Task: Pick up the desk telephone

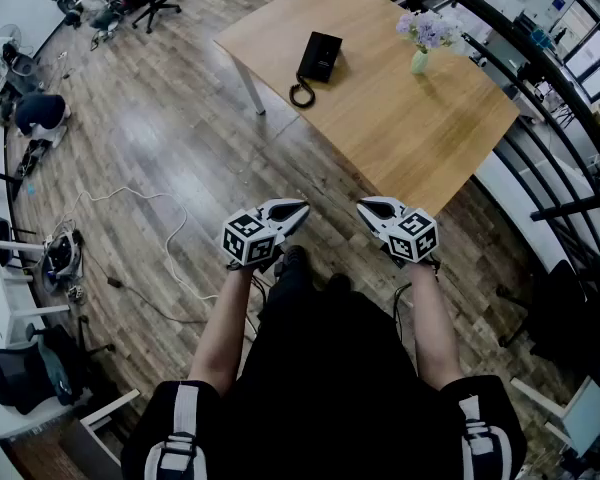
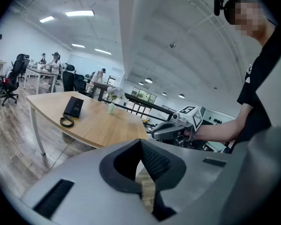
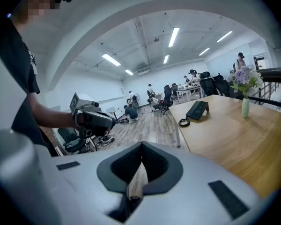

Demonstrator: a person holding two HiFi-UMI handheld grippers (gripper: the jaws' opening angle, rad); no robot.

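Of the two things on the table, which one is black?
The desk telephone, flat with a coiled cord; the other is a pale vase of purple flowers.

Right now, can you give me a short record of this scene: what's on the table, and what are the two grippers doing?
table: wooden, ahead of the person
phone: black, near the table's far left corner
cord: coiled, at the phone's near end
vase: holds flowers, stands apart from the phone
left gripper: shut, empty, over the floor short of the table
right gripper: shut, empty, beside the left
progress: phone untouched
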